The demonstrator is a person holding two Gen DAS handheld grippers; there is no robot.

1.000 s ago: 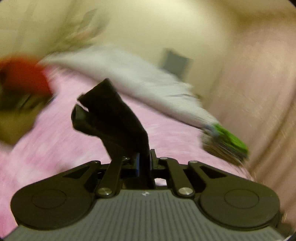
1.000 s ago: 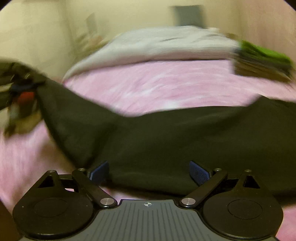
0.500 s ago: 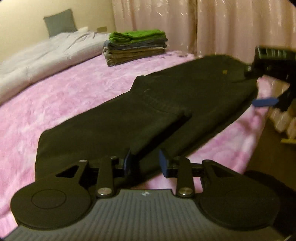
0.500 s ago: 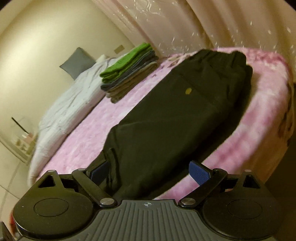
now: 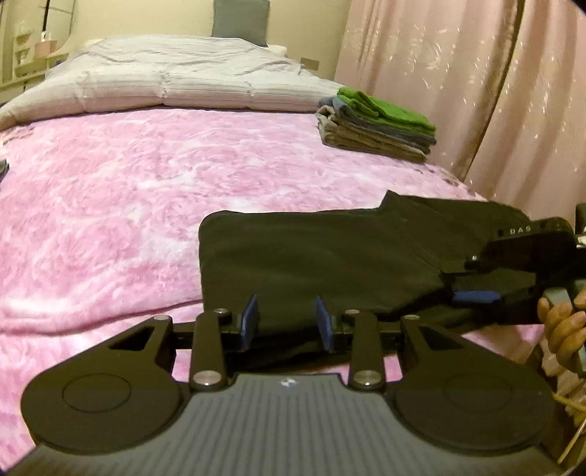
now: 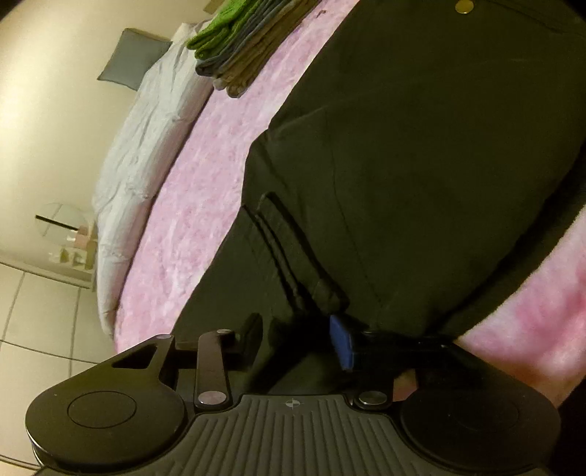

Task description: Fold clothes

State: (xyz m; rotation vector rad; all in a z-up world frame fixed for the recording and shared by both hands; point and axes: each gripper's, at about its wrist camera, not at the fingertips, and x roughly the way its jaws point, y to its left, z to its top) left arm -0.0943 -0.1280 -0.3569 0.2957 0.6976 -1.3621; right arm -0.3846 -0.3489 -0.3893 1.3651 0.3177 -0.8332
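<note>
A pair of black trousers (image 5: 329,256) lies folded lengthwise along the near edge of a bed covered by a fluffy pink blanket (image 5: 128,205). In the left wrist view, the left claw (image 5: 287,322) sits low at the bed's edge with its two blue pads partly apart; the dark cloth of the trousers shows in the gap between them, but the pads do not press on it, so this claw holds nothing. Its jaws have just been opening. To the right in the same view, the right claw (image 5: 472,294) reaches in over the far end of the trousers, one blue pad visible, with a person's hand (image 5: 564,322) on the grip behind it. In the right wrist view, the camera is rolled so the bed runs diagonally. The right claw's jaws are partway apart, having just been closing, and trouser cloth with a belt loop lies between the dark left finger and the blue right pad (image 6: 342,346). Whether the pads are pinching the cloth cannot be told. A small round metal button (image 6: 463,6) shows on the trousers near the top. Further up the bed, against the pink curtain (image 5: 476,91), sits a neat stack of folded clothes (image 5: 377,126) with a green garment on top. Behind it lie a grey duvet (image 5: 175,80) and a grey pillow (image 5: 240,18).
</note>
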